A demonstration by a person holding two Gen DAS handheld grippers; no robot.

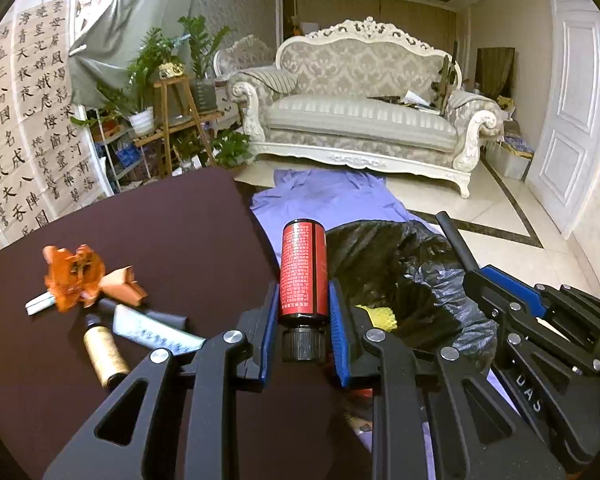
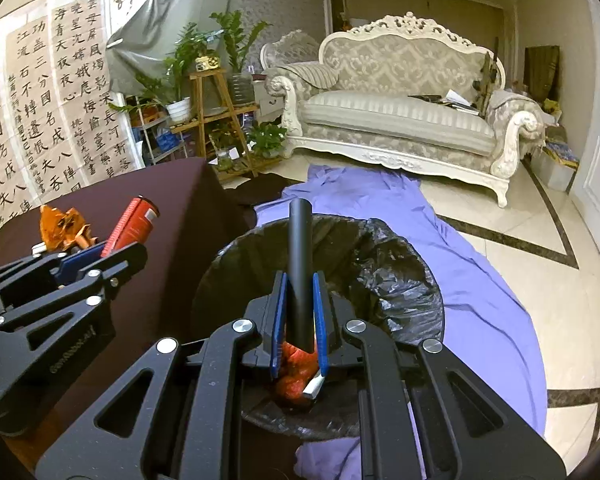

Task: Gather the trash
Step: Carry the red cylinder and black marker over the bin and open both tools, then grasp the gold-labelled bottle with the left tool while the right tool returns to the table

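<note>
My left gripper is shut on a red bottle with a black cap, held at the dark table's right edge beside the bin; the bottle also shows in the right wrist view. My right gripper is shut on a black tube, held above the bin lined with a black bag. Red and white trash lies inside the bin. On the dark table remain orange crumpled wrappers, a gold bottle, a white packet and a dark tube.
A purple cloth covers the floor under and around the bin. An ornate sofa stands at the back, a plant stand at the back left, calligraphy sheets on the left wall, a white door at the right.
</note>
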